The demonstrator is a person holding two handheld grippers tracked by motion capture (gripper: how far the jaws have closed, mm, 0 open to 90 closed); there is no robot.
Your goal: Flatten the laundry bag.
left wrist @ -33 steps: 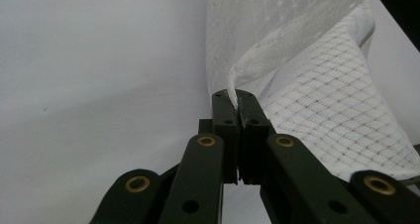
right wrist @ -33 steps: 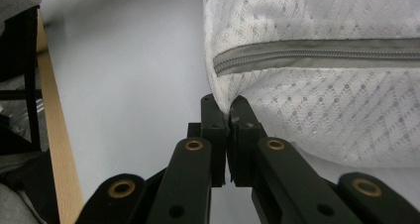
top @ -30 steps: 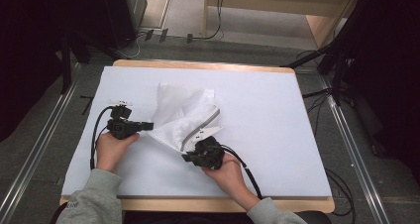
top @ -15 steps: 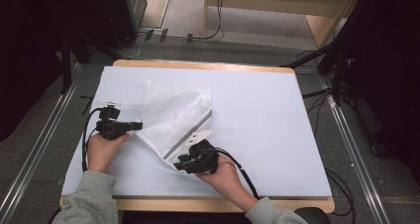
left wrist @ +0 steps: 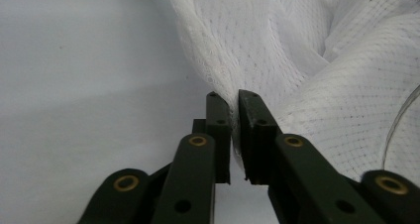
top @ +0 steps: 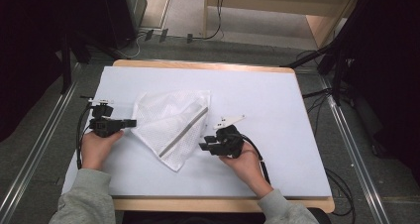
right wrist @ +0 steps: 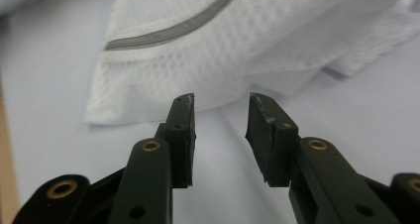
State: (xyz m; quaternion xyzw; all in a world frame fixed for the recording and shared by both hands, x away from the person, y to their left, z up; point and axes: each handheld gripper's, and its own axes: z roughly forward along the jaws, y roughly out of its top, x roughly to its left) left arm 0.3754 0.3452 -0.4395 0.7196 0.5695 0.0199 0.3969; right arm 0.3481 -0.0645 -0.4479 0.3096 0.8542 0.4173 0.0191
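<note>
white mesh bag (top: 173,125) flat between 2 hand-held grippers, right one (top: 204,147) empty

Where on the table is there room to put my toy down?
The far strip of the white table cover beyond the mesh laundry bag is bare, and so is the right side past the right gripper. It's crowded between the grippers.

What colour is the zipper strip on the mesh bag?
Grey, on the white mesh bag; the zipper strip shows best in the right gripper view.
</note>
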